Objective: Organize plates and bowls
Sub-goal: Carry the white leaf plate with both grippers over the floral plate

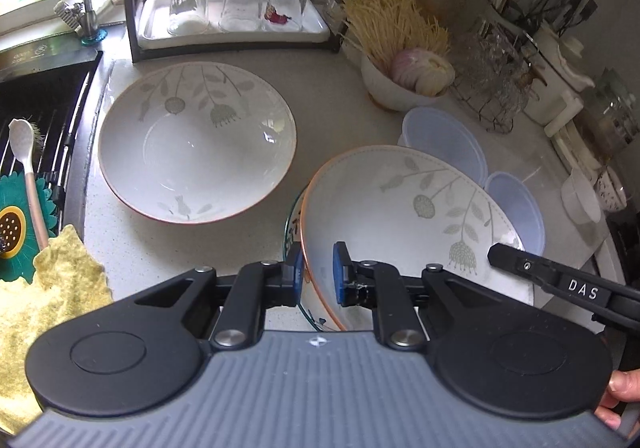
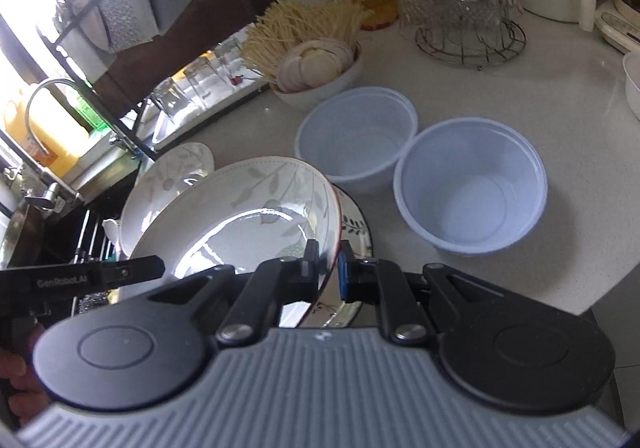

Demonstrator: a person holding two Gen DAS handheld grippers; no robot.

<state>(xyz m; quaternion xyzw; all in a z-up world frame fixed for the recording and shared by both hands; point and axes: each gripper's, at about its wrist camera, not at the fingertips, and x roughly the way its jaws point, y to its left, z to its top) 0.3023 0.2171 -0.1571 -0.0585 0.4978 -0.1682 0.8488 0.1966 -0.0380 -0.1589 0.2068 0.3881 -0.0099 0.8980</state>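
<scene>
A white bowl with a grey leaf pattern and an orange rim (image 1: 400,208) (image 2: 240,216) is held tilted between both grippers. My left gripper (image 1: 318,268) is shut on its left rim. On the opposite rim my right gripper (image 2: 328,268) is shut as well. Beneath the bowl lies a patterned plate (image 1: 292,232) (image 2: 356,228), mostly hidden. A second, matching bowl (image 1: 196,144) (image 2: 176,164) stands upright on the counter to the left, near the sink. A finger of the right gripper (image 1: 560,280) shows in the left wrist view.
Two pale blue plastic bowls (image 2: 356,136) (image 2: 468,188) stand just right of the held bowl. Behind them are a bowl of noodles and sliced onion (image 1: 400,76), a wire rack of glassware (image 2: 468,20) and a dark rack with upturned glasses (image 1: 236,4). The sink (image 1: 36,128) lies at the left.
</scene>
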